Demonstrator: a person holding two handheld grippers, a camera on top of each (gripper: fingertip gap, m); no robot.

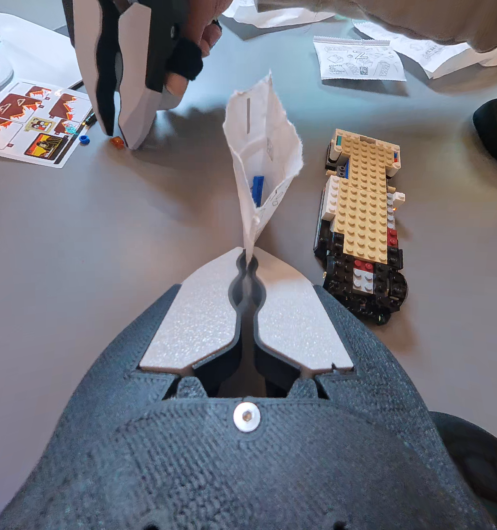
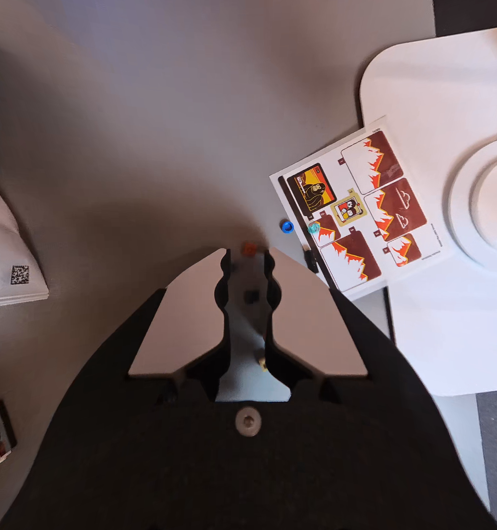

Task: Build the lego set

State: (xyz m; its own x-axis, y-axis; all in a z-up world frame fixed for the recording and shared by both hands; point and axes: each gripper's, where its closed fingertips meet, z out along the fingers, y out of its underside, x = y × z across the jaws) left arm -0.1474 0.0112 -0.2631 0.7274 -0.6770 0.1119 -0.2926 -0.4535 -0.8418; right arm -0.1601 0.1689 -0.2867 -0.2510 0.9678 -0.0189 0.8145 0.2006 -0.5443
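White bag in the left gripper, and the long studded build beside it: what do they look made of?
White bag: looks like thin matte paper; ragged torn top edge, sharp creases, pinched flat where the left gripper holds it. Studded build: likely hard moulded plastic bricks; crisp studs, slight sheen on the tan and black parts.

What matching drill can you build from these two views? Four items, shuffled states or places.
Items:
1. left tool
2. right tool
3. orange stud piece
4. teal round piece

States or places:
A. on the sticker sheet
B. on the table, just past open fingertips
C. shut on the torn paper bag
D. open, holding nothing

Pairs: 1-C, 2-D, 3-B, 4-A
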